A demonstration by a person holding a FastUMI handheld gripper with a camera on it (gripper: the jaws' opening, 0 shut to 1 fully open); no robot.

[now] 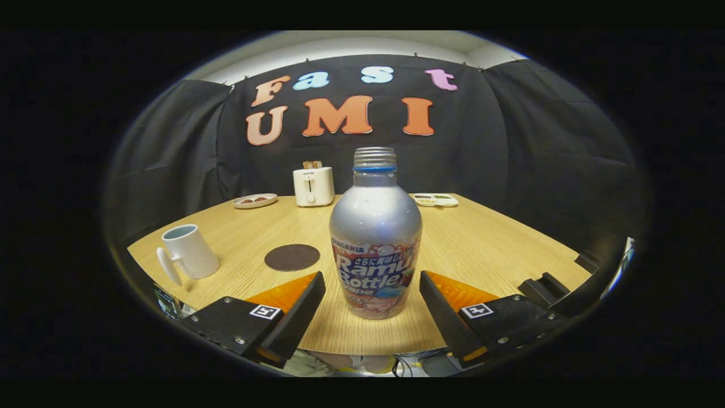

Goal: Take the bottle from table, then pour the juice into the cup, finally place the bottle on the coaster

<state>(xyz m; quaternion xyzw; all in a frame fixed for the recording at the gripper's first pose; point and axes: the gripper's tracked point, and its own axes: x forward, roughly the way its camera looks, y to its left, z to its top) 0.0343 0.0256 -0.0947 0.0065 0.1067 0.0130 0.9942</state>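
Only print I can make out from here is the label wrapped round the bottle [375, 226], not quoting it. The tongs [372, 280], spread either side of it, wear a square marker tag on each finger.

There was one uncapped silver bottle [375, 238], one white handled ceramic cup [188, 251], one dark round coaster [292, 257], one white toaster [313, 186], two small food dishes, a round plate [254, 200] and an oblong tray [435, 199], on one wooden table [498, 243].
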